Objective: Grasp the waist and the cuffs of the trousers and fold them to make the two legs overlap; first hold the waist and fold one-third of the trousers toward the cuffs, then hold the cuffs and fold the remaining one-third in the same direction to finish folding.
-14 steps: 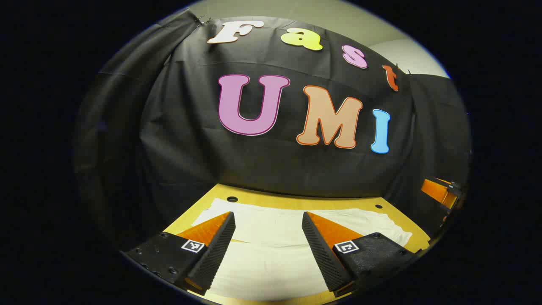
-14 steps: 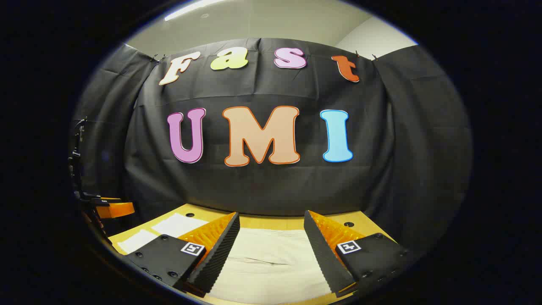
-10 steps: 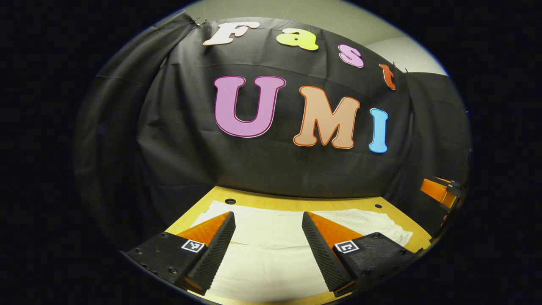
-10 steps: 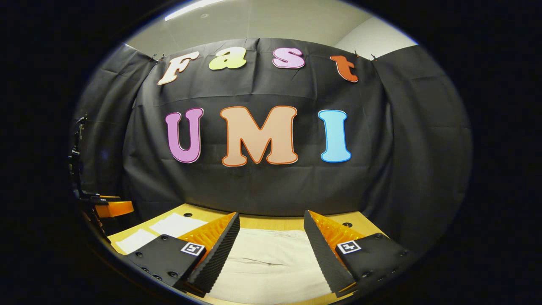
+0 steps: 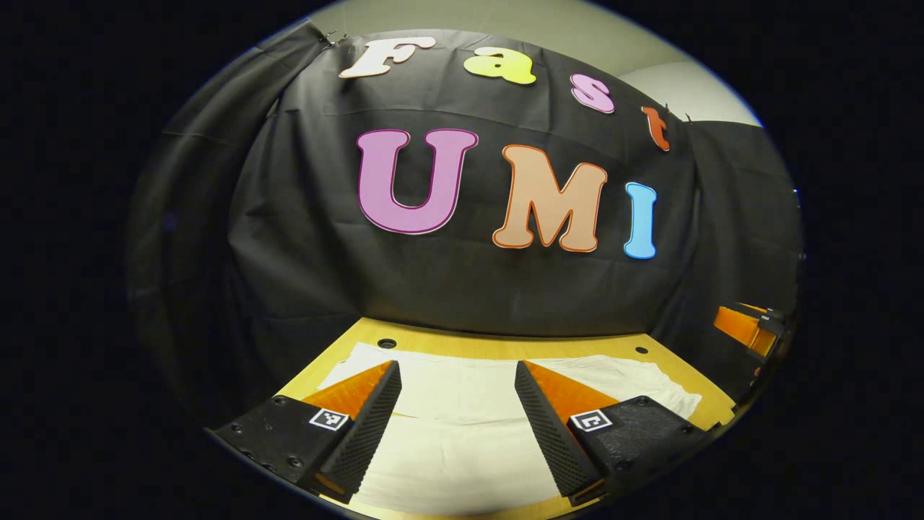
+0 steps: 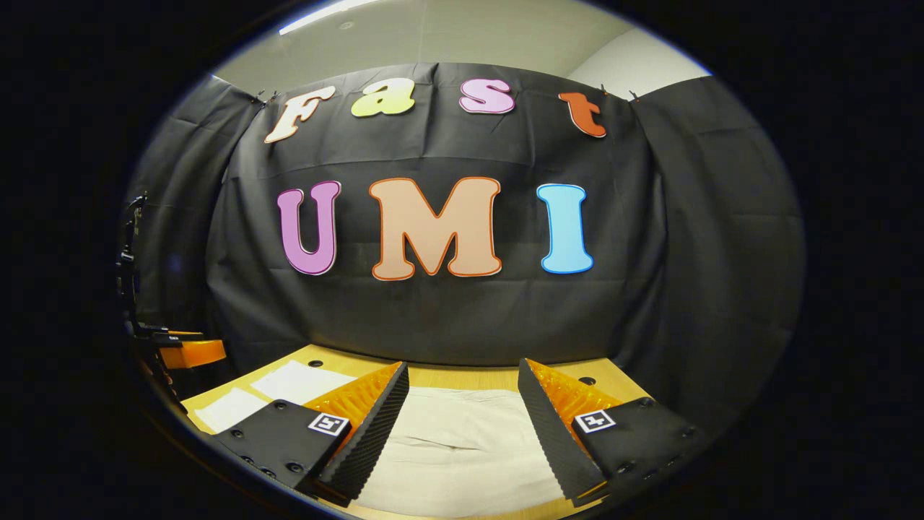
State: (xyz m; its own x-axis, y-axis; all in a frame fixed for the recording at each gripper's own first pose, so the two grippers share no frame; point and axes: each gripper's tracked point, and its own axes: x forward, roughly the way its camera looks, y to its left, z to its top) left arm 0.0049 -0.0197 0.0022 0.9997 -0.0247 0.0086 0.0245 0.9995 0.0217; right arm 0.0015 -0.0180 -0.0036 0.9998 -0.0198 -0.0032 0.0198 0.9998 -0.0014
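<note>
Trousers (image 5: 462,451), pale and flat, lie on the yellow table (image 5: 505,347), and both tools hang over them without touching.

Take the left gripper (image 5: 457,393) first: its two fingers stand wide apart, nothing between them, the cloth showing plainly in the gap. In the left gripper view the fabric runs across the table, with a straight seam or edge crossing it just past the fingertips, and a rumpled corner lying toward the right side. The right gripper (image 6: 462,393) is the same, splayed open and empty, with a smoother stretch of the pale cloth (image 6: 455,448) beneath it, creased lightly in the middle. In the right gripper view two more pale patches of cloth show off to the left on the table. Which end is waist and which is cuffs I cannot tell from here.

As for progress, I would say little or nothing is done. The garment looks spread long across the table and neither tool has hold of it. Whether the legs already overlap is hard to judge; that straight line may be one layer on another. Both thirds appear still to be folded, so the gripping comes first.
</note>
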